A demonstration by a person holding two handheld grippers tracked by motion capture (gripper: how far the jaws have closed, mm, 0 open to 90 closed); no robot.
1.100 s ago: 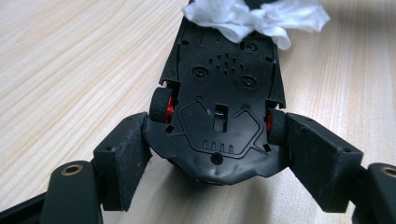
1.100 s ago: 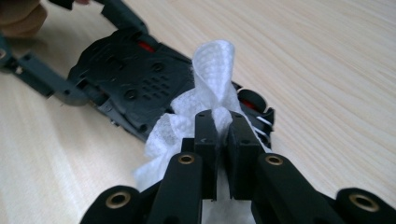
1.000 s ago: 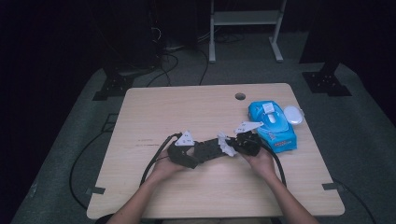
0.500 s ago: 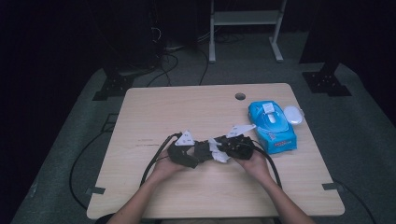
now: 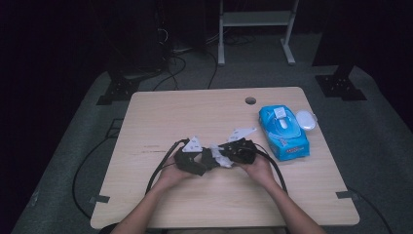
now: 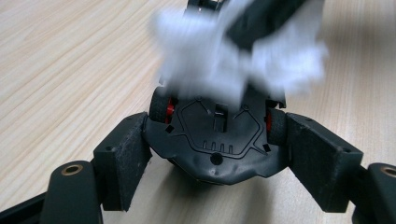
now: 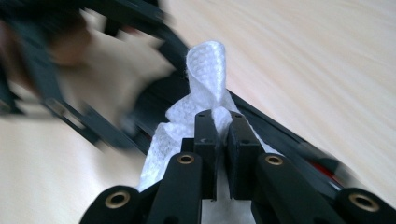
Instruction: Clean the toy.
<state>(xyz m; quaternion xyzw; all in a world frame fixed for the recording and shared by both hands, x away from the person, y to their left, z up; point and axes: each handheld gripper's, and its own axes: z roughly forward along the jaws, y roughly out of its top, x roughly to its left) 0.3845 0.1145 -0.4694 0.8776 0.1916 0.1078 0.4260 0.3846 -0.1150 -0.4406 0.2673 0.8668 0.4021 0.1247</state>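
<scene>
Wiping looks underway: beside the wipes pack (image 5: 284, 132), left gripper (image 6: 219, 154) clamps the toy car (image 6: 217, 149) while right gripper (image 7: 222, 122) pinches a wipe (image 7: 205, 70).

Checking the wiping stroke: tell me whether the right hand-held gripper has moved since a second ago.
Yes. In the high view the right hand-held gripper, shut on a white wipe, has shifted left, away from the blue wipes pack and toward the toy car held by the left hand-held gripper.

On the worktop (image 5: 160, 122), the wipes pack (image 5: 283, 132) lies at the right, its lid (image 5: 306, 119) just right of it. Near the middle, the toy car (image 6: 215, 149) sits between the left claw (image 5: 207, 161) and right claw (image 5: 225, 157), the wipe (image 7: 205, 100) against it.
</scene>
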